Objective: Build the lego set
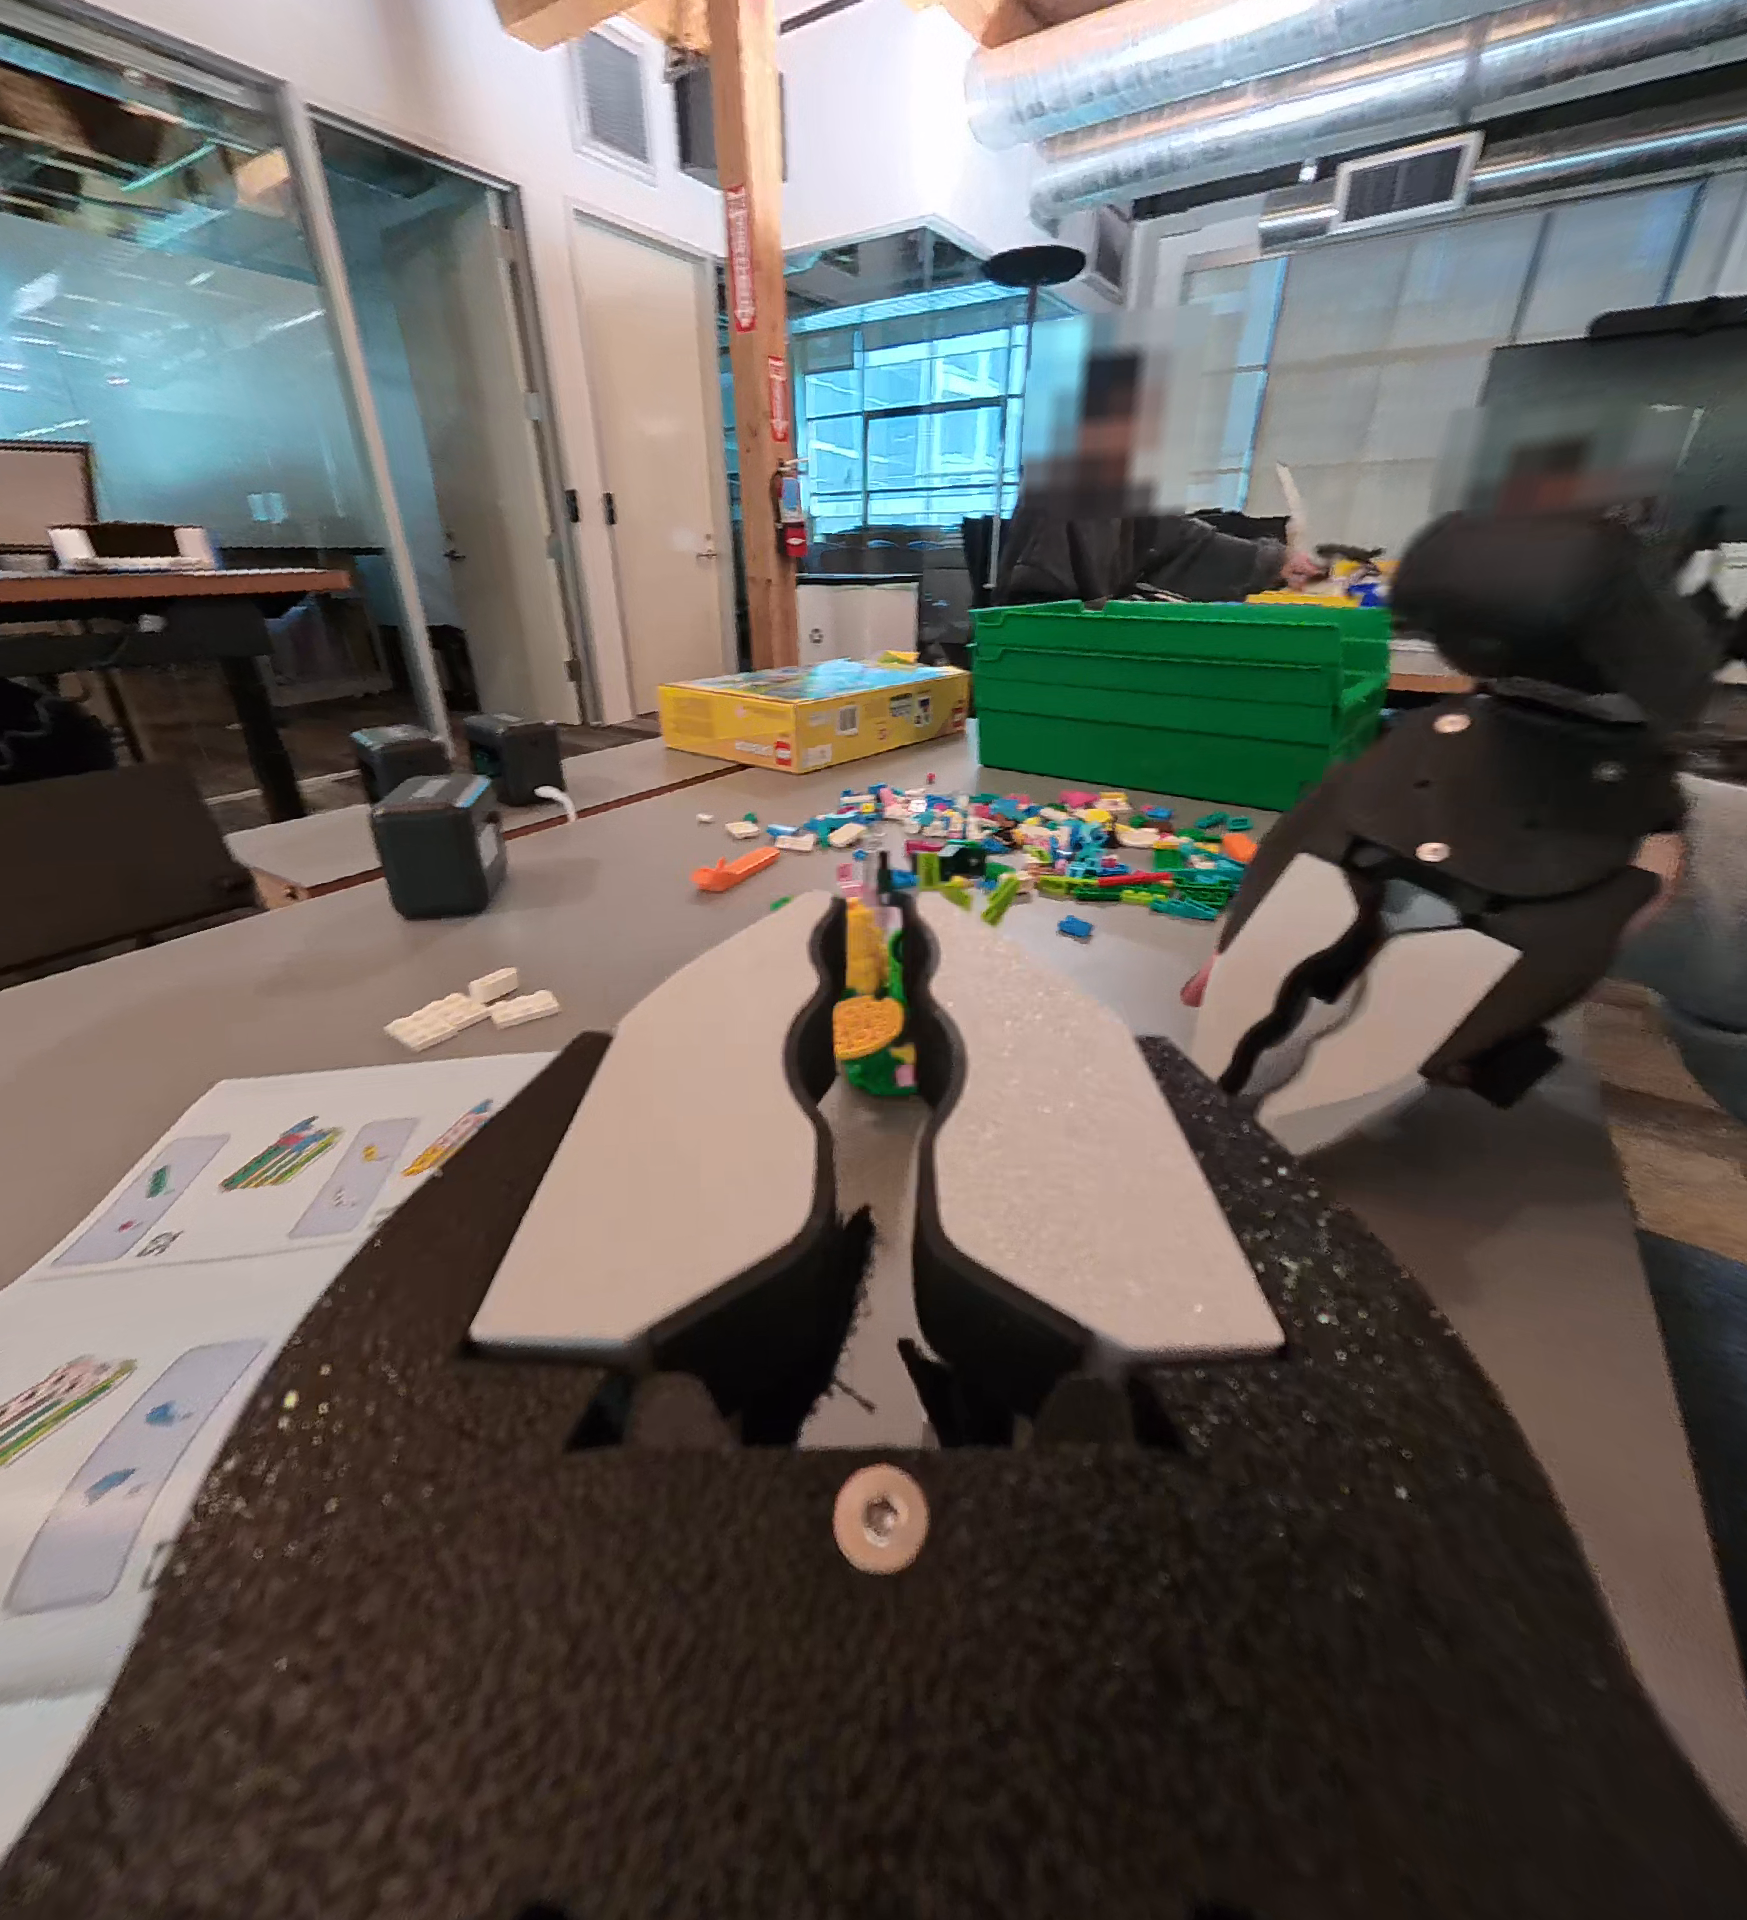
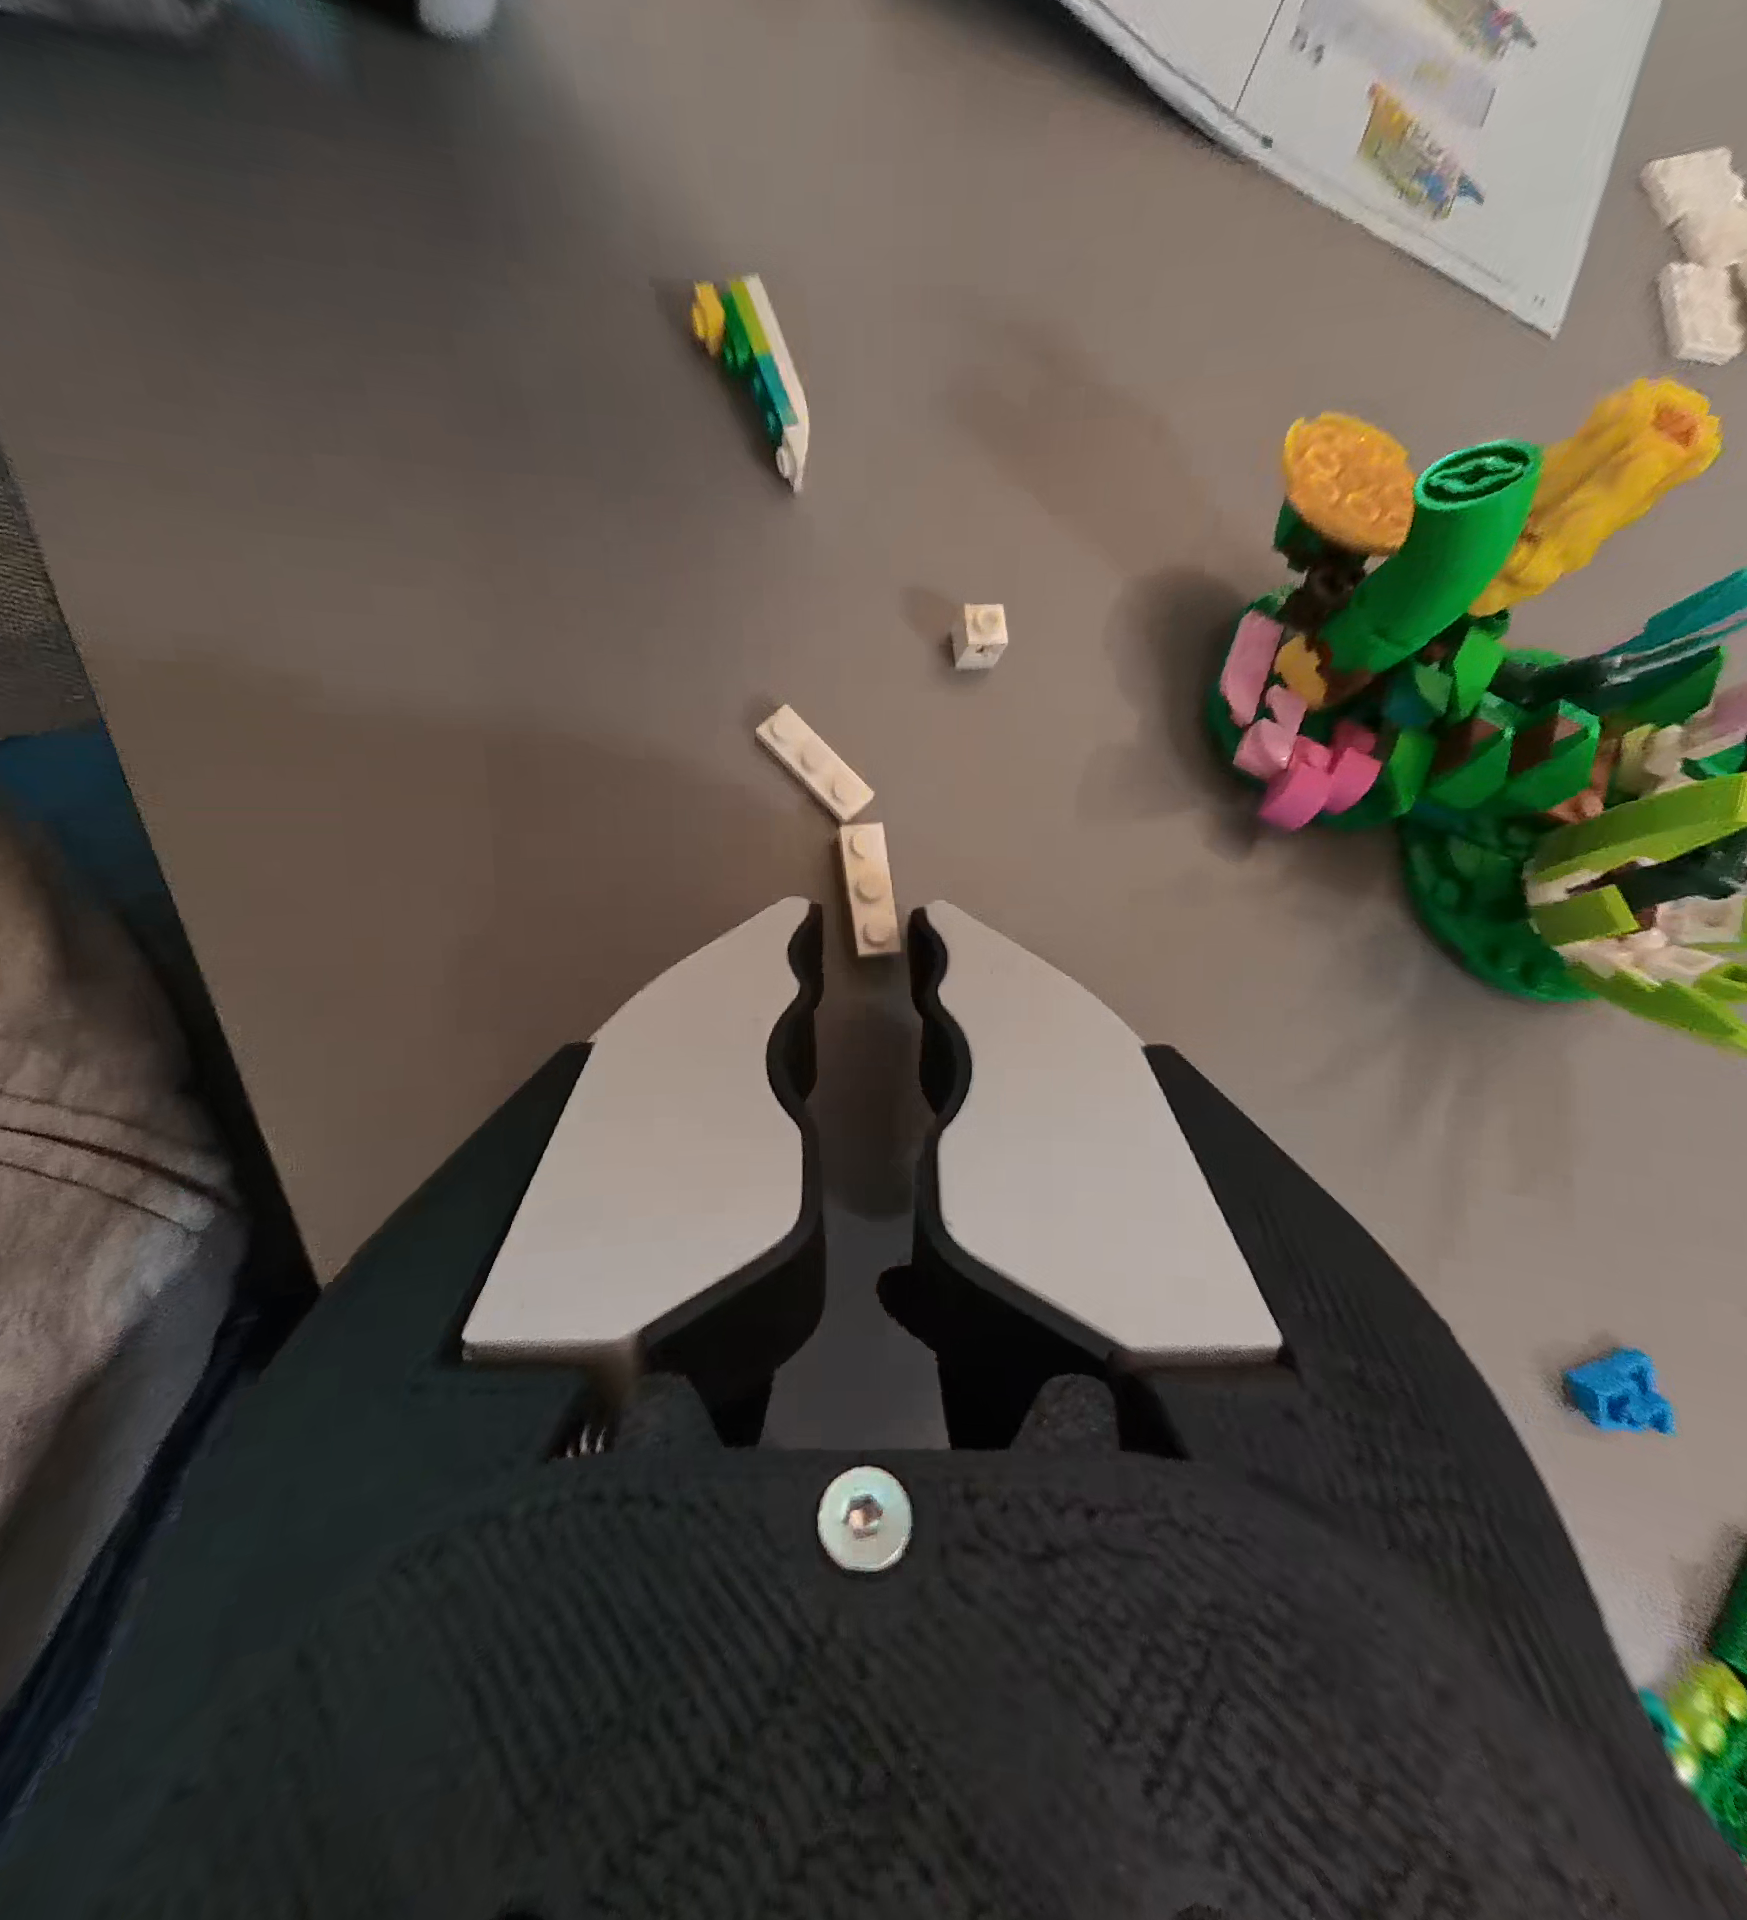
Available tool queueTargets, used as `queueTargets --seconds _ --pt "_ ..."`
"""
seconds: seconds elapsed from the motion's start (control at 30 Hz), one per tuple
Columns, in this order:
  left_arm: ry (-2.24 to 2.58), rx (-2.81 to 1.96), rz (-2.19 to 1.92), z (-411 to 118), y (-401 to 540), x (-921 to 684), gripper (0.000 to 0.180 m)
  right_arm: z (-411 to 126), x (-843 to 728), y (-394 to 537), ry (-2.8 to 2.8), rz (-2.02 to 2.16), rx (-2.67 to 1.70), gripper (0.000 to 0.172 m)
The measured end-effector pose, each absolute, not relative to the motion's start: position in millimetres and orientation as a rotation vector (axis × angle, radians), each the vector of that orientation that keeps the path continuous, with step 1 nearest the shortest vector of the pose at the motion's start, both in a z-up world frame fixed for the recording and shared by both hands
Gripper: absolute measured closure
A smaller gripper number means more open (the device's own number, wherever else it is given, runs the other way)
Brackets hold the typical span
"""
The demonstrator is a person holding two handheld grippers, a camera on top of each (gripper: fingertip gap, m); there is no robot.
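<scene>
Bricks fill your left wrist view: your left gripper [image 1: 874, 925] has its fingers around the green and yellow brick plant model [image 1: 874, 1023], though pad contact cannot be told, with the loose brick pile [image 1: 1035, 842] far behind and the instruction sheet [image 1: 152, 1299] near left. In the right wrist view, your right gripper [image 2: 864, 920] is spread over a white three-stud plate [image 2: 869, 888] lying on the grey table [image 2: 433, 623], pads clear of it, with the plant model [image 2: 1451, 665] standing to its right.
</scene>
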State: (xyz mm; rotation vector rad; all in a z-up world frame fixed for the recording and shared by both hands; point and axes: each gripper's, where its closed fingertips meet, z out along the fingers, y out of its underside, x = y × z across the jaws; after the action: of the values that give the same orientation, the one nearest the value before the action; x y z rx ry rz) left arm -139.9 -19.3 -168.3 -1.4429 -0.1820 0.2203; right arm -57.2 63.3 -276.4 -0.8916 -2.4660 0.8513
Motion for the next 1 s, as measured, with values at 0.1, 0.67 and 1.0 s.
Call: queueTargets --seconds 0.1,0.67,1.0 --pt "-0.099 -1.458 0.166 -167.4 -14.1 -124.7 0.168 -275.2 -63.9 65.9 -2.435 0.848 -0.919 0.165" --pt "0.008 -1.591 -0.105 -182.7 -7.7 -95.8 0.15 -191.7 -81.3 17.5 -1.956 1.608 -0.854 0.165" --pt "0.056 -2.062 0.033 -250.4 -39.7 -115.3 0.139 -226.6 -83.0 16.6 -2.115 1.243 -0.789 0.165"
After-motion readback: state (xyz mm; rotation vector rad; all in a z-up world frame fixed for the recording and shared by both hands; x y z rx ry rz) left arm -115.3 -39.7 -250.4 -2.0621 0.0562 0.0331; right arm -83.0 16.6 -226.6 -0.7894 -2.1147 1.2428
